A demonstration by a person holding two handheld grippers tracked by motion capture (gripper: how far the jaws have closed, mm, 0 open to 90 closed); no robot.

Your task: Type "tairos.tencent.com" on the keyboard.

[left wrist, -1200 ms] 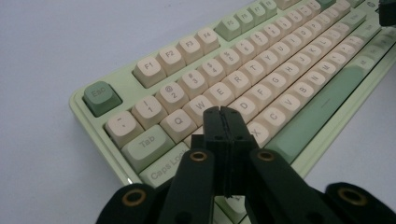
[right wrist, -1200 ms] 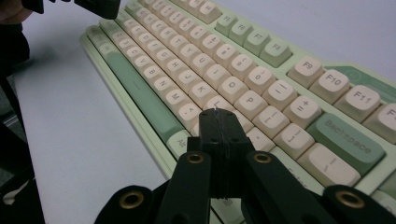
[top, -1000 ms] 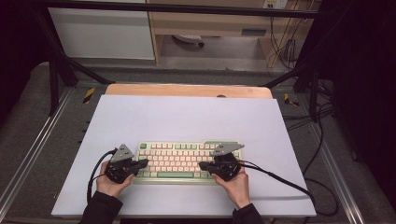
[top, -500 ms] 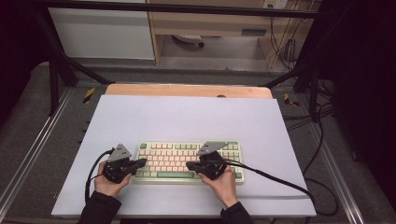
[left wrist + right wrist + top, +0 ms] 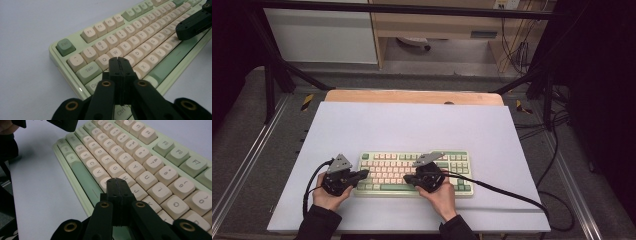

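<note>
High view: both hand-held grippers (image 5: 362, 176) (image 5: 408, 179) closed, empty, over keyboard (image 5: 459, 159) near table (image 5: 412, 125) front edge

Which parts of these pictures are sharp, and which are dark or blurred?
High view: the table is evenly lit, the room around it dark. Left gripper view: the keyboard has readable keys. Right gripper view: the near legends are sharp, the far left corner is dim.
</note>
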